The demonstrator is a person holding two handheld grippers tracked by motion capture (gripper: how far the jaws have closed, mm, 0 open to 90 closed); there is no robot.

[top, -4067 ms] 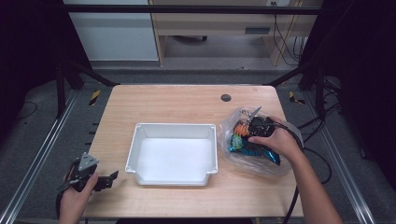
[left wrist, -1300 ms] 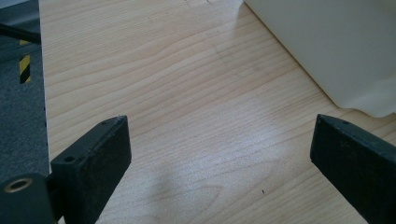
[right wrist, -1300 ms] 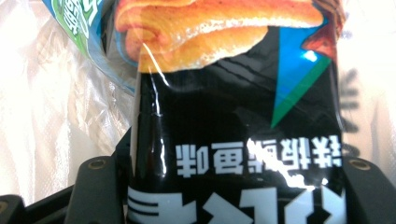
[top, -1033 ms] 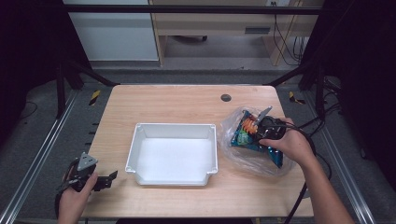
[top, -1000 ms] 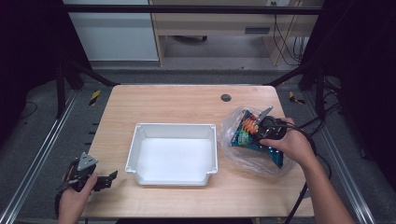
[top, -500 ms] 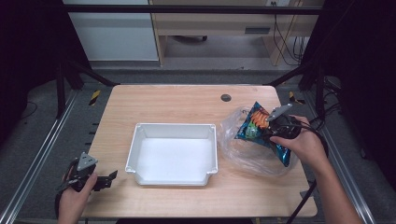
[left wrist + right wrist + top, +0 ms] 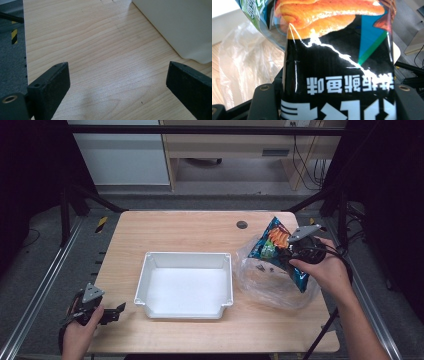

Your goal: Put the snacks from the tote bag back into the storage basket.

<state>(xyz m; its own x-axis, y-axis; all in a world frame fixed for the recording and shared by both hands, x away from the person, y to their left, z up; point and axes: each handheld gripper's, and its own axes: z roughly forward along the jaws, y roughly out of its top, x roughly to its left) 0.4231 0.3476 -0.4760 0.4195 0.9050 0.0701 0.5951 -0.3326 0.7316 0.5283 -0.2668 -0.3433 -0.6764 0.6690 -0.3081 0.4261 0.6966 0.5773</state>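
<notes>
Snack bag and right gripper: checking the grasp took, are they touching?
Touching. The right gripper view shows the snack bag clamped between the right gripper jaws.

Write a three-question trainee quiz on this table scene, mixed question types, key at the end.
1. True or false: the right gripper is clamped on the snack bag.
2. Multiple choice: what lies in the white tray? A) a snack bag B) nothing C) a clear bag
3. Fill in: the left gripper rests with its jaws ____ near the table edge.

Key
1. True; the bag is held above the clear plastic bag.
2. B.
3. Open, with bare wood between them.
</notes>
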